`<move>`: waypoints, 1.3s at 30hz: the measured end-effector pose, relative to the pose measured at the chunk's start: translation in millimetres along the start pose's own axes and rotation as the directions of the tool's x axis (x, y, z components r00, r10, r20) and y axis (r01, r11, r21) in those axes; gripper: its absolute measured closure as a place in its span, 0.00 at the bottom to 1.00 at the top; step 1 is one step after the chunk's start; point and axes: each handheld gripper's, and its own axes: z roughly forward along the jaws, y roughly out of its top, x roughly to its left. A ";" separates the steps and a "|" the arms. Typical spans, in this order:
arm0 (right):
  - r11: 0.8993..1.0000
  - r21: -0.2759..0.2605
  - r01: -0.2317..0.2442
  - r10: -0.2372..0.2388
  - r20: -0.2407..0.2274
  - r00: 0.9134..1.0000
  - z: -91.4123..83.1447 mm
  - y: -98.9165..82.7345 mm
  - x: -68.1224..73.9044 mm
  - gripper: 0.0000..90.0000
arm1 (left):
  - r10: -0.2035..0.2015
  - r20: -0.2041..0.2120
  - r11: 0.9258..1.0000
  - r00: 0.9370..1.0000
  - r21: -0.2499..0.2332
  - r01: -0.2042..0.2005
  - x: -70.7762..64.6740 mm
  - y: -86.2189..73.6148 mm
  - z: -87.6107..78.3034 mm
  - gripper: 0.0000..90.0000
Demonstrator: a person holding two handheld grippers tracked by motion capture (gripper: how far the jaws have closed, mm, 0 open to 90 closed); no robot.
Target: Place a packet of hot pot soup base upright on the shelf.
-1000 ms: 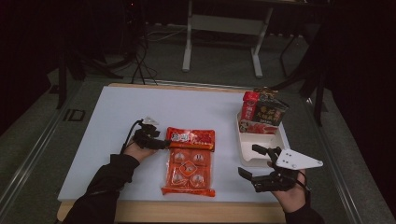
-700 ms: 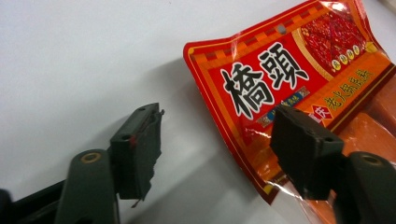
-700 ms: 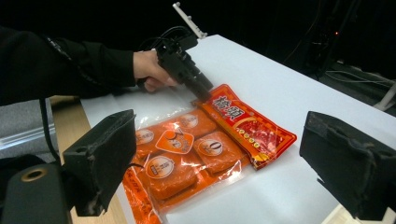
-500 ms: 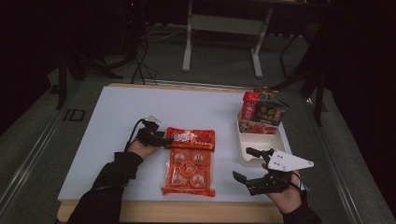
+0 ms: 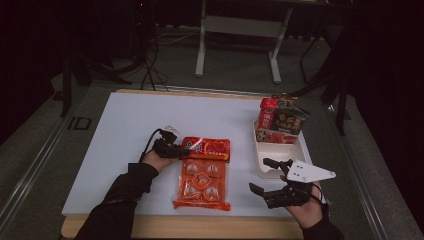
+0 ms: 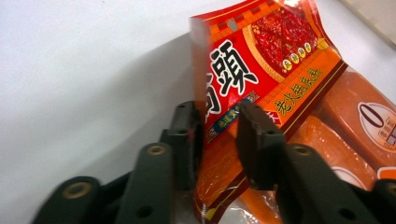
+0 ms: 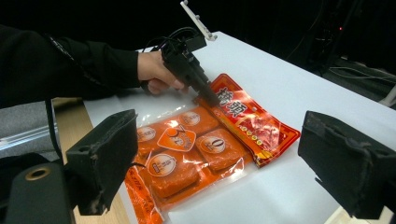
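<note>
Tabletop (image 5: pixel 125 125) white, room dark.

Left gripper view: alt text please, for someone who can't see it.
Two black jaws of the left gripper straddle the lifted edge of a red-and-orange snack packet, having just been closing on it. The packet lies on a white table.

The packet (image 6: pixel 261 84) is glossy plastic film — printed red and orange, clear over the blocks at the lower right of the left gripper view. The left gripper (image 6: pixel 219 140) has matt black jaws with rough pads. The table (image 5: pixel 125 130) is smooth matt white — wood-edged along the bottom of the high view. The tray (image 5: pixel 272 167) looks like pale plastic.
</note>
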 end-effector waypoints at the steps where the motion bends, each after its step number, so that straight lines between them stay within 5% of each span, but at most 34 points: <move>1: 1.000 0.000 0.000 0.000 -0.001 1.000 0.2 0.0 -0.1 0.13 | 0.009 -0.020 1.000 1.000 0.005 -0.009 -1.4 0.4 -0.6 0.85; 3: 1.000 0.001 -0.002 0.002 -0.003 1.000 0.6 -0.1 -0.3 0.13 | 0.011 -0.039 1.000 0.999 0.005 -0.011 -2.2 0.6 -2.5 0.97; 15: 1.000 0.007 -0.005 0.005 0.016 1.000 0.6 0.1 -1.4 0.13 | 0.065 -0.086 0.995 0.994 -0.072 -0.072 -18.5 4.5 -21.5 0.99; 26: 1.000 0.001 0.002 -0.002 0.038 0.999 -0.7 0.9 -1.7 0.12 | 0.088 -0.063 0.985 0.994 -0.145 -0.096 -34.6 15.7 -48.8 0.99; 39: 1.000 0.010 -0.011 0.011 0.068 0.998 -1.6 2.2 -3.8 0.14 | 0.123 -0.056 0.976 0.991 -0.174 -0.131 -52.4 21.8 -70.5 0.99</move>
